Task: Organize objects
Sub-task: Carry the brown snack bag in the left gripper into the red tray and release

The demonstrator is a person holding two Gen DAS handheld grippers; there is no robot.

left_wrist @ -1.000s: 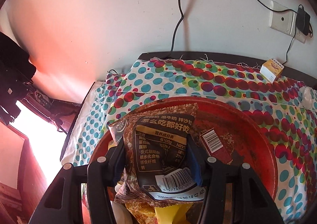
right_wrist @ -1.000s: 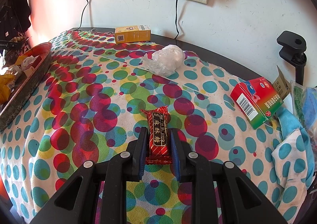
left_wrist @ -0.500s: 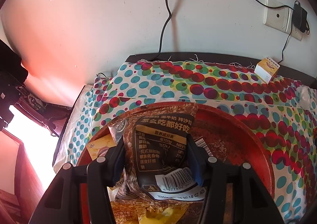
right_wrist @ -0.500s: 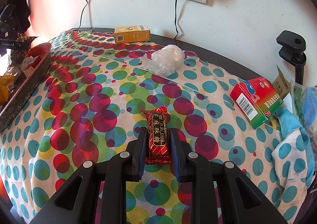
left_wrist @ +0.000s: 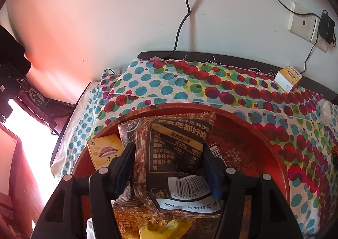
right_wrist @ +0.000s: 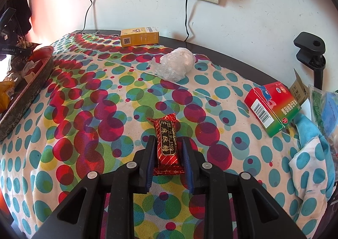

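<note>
Jaws of your left hand-held gripper (left_wrist: 166, 167) have just been opening and now stand apart around the dark snack packet (left_wrist: 177, 160), which hangs over the red tray (left_wrist: 264, 133) with other packets beneath it; whether the pads still touch its sides you cannot tell from here. Let it drop flat into the tray, then lift straight up so the fingers do not drag it back out or catch the small yellow box (left_wrist: 105, 151) leaning at the left rim. Your right hand-held gripper (right_wrist: 169, 154) sits nearly closed, clamped on the red candy bar (right_wrist: 166, 141) that lies on the spotted cloth (right_wrist: 84, 112) of the bench. Judging by the layout, that bar goes to the tray next, so hold it firmly. Well beyond it lie a crumpled plastic bag (right_wrist: 175, 65), an orange box (right_wrist: 139, 36) by the wall and a red-green box (right_wrist: 272, 108) at the right edge.
</note>
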